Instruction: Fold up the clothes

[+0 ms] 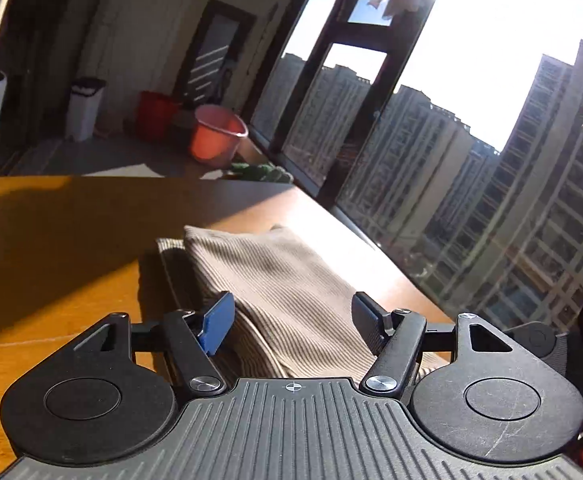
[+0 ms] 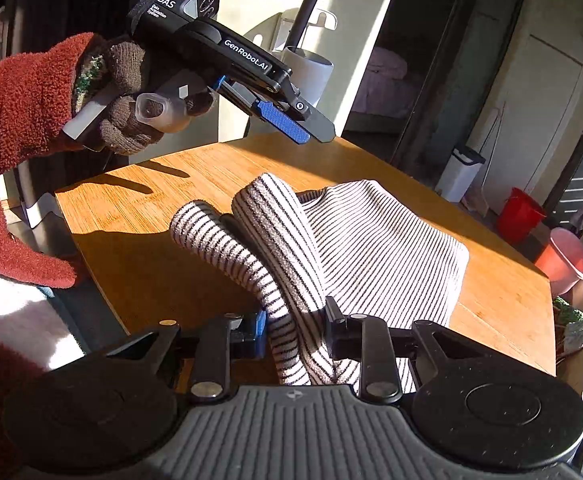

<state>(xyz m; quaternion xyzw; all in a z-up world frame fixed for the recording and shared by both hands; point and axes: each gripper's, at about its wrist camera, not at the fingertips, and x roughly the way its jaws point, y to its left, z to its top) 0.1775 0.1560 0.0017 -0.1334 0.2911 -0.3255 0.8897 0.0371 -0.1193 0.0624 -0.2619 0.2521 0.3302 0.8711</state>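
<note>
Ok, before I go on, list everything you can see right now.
table: one, wooden, under the garment
striped garment: one, white with dark stripes, on the table, sleeve lifted
bin: one, white, dark lid, floor by far wall
red bucket: one, red, floor beside bin
pink bucket: one, pink, floor by window
cylinder: one, white, beyond the table
left gripper: one, black, blue pads, open, raised over table
left hand: one, brown glove, holding left gripper
right gripper: one, black, shut on the sleeve
</note>
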